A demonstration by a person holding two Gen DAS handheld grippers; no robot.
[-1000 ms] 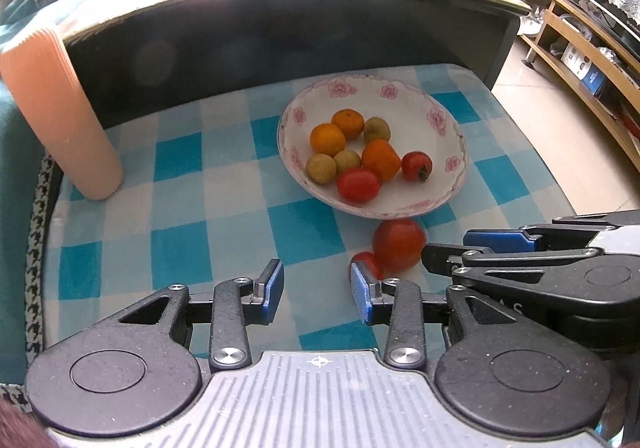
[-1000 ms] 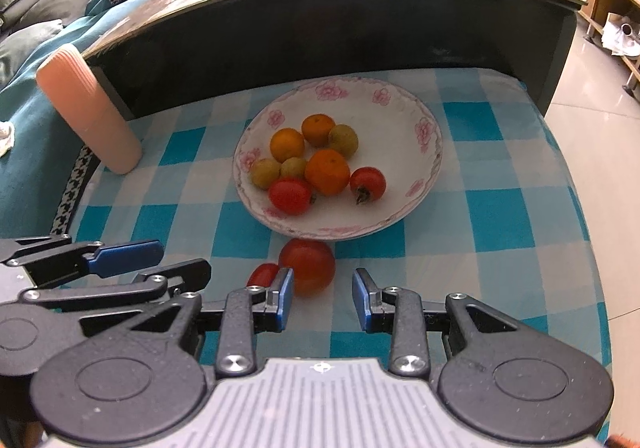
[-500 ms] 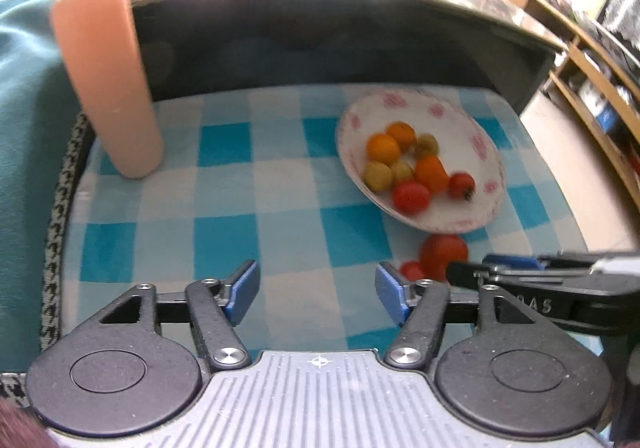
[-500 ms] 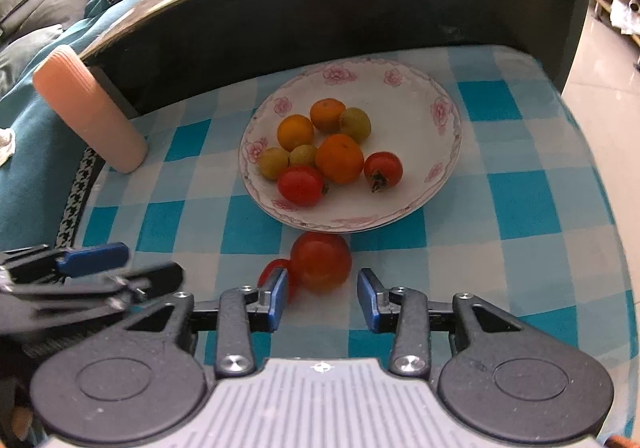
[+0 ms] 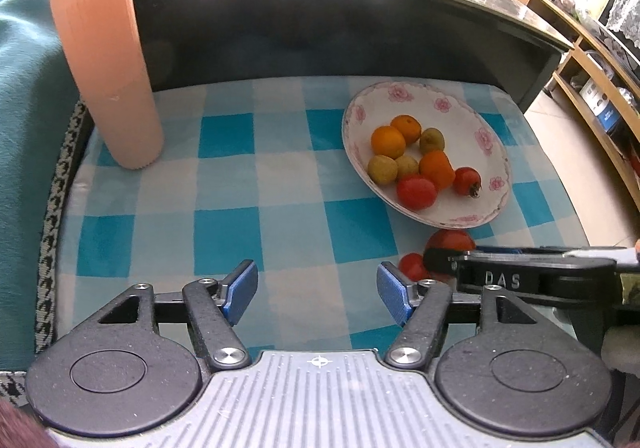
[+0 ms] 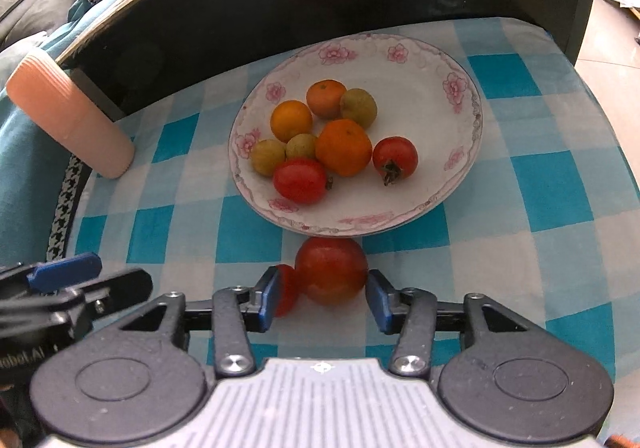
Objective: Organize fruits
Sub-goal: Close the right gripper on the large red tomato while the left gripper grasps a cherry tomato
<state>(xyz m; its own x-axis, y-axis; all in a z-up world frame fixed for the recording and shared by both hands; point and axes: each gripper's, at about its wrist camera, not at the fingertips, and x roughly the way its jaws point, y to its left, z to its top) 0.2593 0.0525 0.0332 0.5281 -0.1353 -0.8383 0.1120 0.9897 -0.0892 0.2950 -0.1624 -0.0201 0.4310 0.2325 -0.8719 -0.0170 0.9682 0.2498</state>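
Note:
A white flowered plate [image 6: 420, 60] holds several oranges, yellow-green fruits and red tomatoes; it also shows in the left wrist view [image 5: 468, 120]. A large red tomato [image 6: 331, 270] lies on the checked cloth just in front of the plate, with a small red tomato [image 6: 286, 290] touching its left side. My right gripper [image 6: 324, 298] is open, its blue pads on either side of the large tomato, the left pad over the small one. My left gripper [image 5: 316, 294] is open and empty over the cloth, left of both tomatoes [image 5: 450, 242].
A ribbed peach cylinder [image 5: 106, 64] leans at the back left of the blue-and-white checked cloth [image 5: 240, 208]. A dark table edge [image 5: 320, 16] overhangs behind, with more fruit on top. A teal blanket [image 5: 24, 88] lies left; floor and shelves are right.
My right gripper has moved forward and lower so the large tomato now sits between its pads. My left gripper has swung left and opened wider.

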